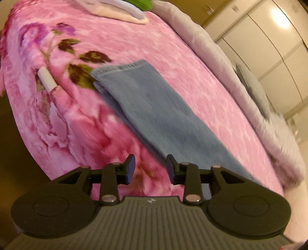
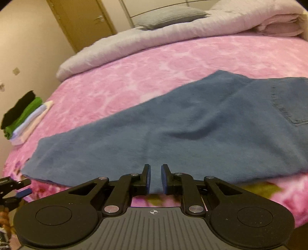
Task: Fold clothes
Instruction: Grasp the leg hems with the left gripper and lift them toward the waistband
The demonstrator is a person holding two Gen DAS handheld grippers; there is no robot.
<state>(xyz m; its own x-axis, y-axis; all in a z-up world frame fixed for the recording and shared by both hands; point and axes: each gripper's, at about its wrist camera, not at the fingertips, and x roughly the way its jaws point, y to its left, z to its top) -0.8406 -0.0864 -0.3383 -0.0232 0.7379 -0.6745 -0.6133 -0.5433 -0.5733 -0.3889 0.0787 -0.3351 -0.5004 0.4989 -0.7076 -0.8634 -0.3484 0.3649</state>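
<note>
Blue jeans (image 2: 173,127) lie folded lengthwise across the pink floral blanket (image 2: 154,63); a back pocket shows at the right. In the left wrist view the jeans' leg (image 1: 152,107) runs away from me, hem at the far end. My left gripper (image 1: 151,169) is open and empty, just above the near edge of the jeans' leg. My right gripper (image 2: 156,178) is open by a narrow gap and empty, at the near edge of the jeans' middle. The left gripper also shows at the far left of the right wrist view (image 2: 17,189).
A stack of folded clothes (image 2: 25,119), black, green and white, sits at the blanket's left edge. A grey duvet (image 2: 154,36) and a grey pillow (image 2: 169,15) lie at the back. A white tube-like object (image 1: 47,79) lies on the blanket. Wardrobe doors (image 1: 273,38) stand beyond the bed.
</note>
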